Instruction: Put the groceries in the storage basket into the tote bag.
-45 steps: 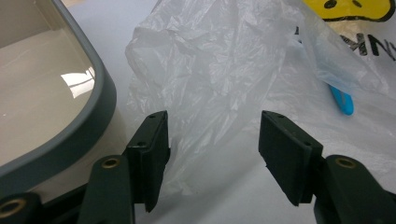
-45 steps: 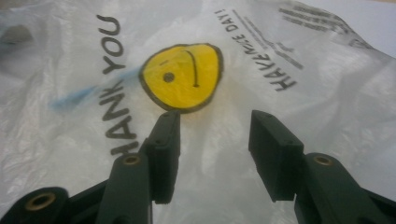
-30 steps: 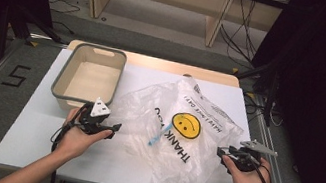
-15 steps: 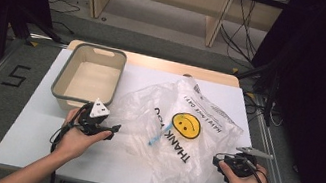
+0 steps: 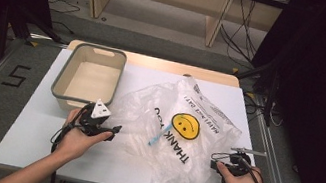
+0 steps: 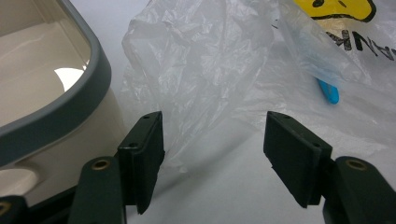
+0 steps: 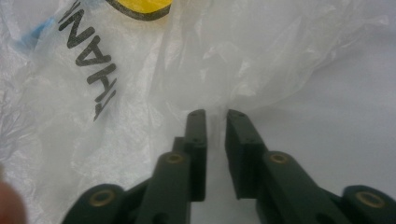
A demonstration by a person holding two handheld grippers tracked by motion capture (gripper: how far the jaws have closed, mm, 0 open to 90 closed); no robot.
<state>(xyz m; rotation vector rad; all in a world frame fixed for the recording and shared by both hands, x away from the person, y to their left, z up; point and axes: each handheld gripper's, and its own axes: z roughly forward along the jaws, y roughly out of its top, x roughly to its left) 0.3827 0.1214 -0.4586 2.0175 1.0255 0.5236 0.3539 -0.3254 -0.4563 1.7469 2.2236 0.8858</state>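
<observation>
1. Right gripper (image 7: pixel 215 126) has nearly closed its jaws since a second ago; a thin fold of the bag (image 5: pixel 179 130) seems caught between them, low right in the high view.
2. Left gripper (image 6: pixel 212 140) stays wide open and empty, at the bag's left edge.
3. Bag lies crumpled mid-frame, a blue object (image 6: pixel 329 91) inside.
4. Bin (image 5: pixel 58 85) sits upper left, empty.
5. With one edge pinched, I judge opening the bag comes next.
</observation>
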